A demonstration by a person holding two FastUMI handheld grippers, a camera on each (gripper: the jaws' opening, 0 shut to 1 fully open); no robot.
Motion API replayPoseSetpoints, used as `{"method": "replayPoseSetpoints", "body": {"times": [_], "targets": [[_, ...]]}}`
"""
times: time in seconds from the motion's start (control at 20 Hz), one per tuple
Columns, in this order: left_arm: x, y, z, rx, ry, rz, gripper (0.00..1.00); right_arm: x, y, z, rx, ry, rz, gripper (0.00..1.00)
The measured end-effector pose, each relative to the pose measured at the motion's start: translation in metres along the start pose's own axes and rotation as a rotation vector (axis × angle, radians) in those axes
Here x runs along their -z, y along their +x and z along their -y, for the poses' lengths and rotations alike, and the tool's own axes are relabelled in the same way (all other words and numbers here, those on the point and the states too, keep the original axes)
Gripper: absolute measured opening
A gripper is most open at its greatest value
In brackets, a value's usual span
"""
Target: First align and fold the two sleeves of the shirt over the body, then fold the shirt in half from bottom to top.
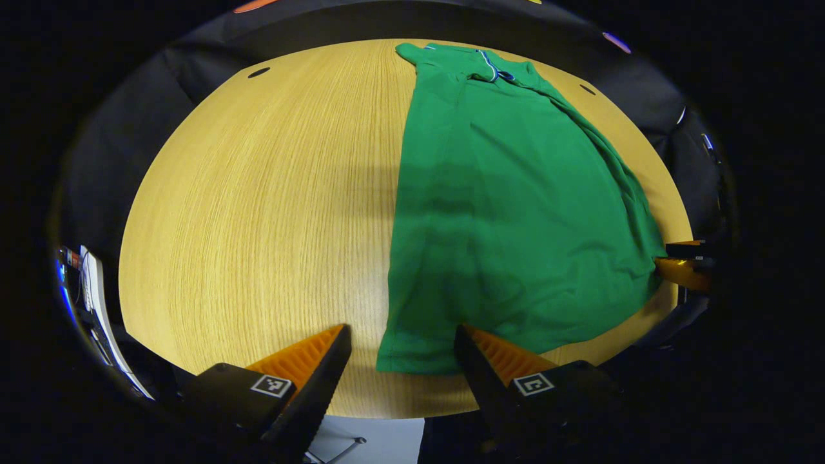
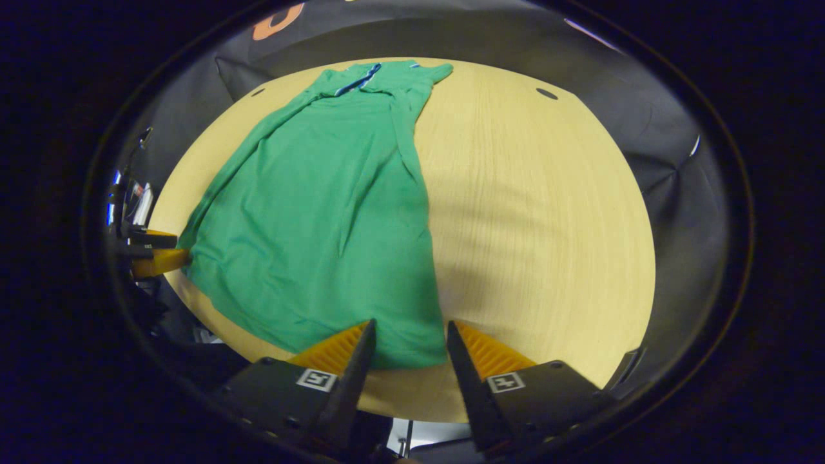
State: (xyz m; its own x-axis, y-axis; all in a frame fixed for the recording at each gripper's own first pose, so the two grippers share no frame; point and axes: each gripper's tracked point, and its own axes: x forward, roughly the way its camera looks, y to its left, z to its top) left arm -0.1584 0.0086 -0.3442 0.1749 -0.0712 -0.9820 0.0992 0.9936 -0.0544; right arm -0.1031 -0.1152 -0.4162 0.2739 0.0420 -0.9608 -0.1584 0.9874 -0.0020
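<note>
Table (image 1: 258,212): carries the shirt (image 1: 515,219), laid flat and lengthwise, collar (image 1: 490,64) at the far edge, hem at the near edge. Both sleeves lie folded in over the body.

Left gripper view: shirt on the right half of the table, bare top to its left; left gripper (image 1: 403,351) at the near edge, fingers apart either side of the hem's left corner; right gripper (image 1: 683,261) at the hem's right corner.

Right gripper view: shirt (image 2: 322,219) on the left half; right gripper (image 2: 405,345) astride the hem's right corner; left gripper (image 2: 155,254) at the opposite corner.
</note>
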Motion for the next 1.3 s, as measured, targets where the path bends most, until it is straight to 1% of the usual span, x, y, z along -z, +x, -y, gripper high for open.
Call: {"method": "replayPoseSetpoints", "body": {"times": [0.05,0.1,0.15,0.2,0.25,0.3,0.4,0.55,0.65,0.8,0.95,1.1,1.3], "targets": [[0.001,0.004,0.003,0.002,-0.007,-0.009,1.0,0.001,-0.001,-0.003,-0.007,0.007,-0.01,0.52],[-0.001,0.0,0.008,0.009,-0.006,-0.017,0.99,0.0,0.0,-0.006,-0.016,0.019,-0.011,0.41],[0.002,-0.002,0.017,0.027,-0.002,-0.024,0.7,0.0,0.001,-0.01,-0.026,0.028,-0.013,0.21],[0.0,-0.002,0.019,0.048,-0.005,-0.029,0.42,0.0,0.0,-0.011,-0.027,0.028,-0.015,0.11],[-0.003,-0.001,0.017,0.059,0.001,-0.041,0.14,-0.001,0.0,-0.013,-0.04,0.023,-0.008,0.06],[-0.003,-0.001,0.019,0.079,0.012,-0.047,0.1,0.003,-0.002,-0.013,-0.044,0.022,-0.019,0.06],[0.0,-0.005,0.026,0.132,0.017,-0.06,0.08,0.006,-0.005,-0.017,-0.071,0.017,-0.028,0.0],[-0.006,-0.026,0.028,0.172,0.053,-0.036,0.07,-0.003,-0.019,-0.008,-0.069,0.029,0.011,0.0],[-0.013,-0.041,0.032,0.208,0.042,-0.022,0.07,-0.013,-0.033,-0.003,-0.079,0.05,0.04,0.0],[-0.036,-0.06,0.039,0.275,0.019,0.03,0.07,-0.032,-0.053,0.006,-0.088,0.066,0.094,0.0],[-0.06,-0.077,0.042,0.284,0.028,0.093,0.07,-0.053,-0.071,0.012,-0.092,0.078,0.144,0.0],[-0.079,-0.084,0.04,0.285,0.049,0.141,0.07,-0.084,-0.087,0.012,-0.105,0.083,0.216,0.0],[-0.119,-0.096,0.037,0.284,0.071,0.226,0.07,-0.126,-0.104,0.013,-0.122,0.11,0.295,0.0]]}}
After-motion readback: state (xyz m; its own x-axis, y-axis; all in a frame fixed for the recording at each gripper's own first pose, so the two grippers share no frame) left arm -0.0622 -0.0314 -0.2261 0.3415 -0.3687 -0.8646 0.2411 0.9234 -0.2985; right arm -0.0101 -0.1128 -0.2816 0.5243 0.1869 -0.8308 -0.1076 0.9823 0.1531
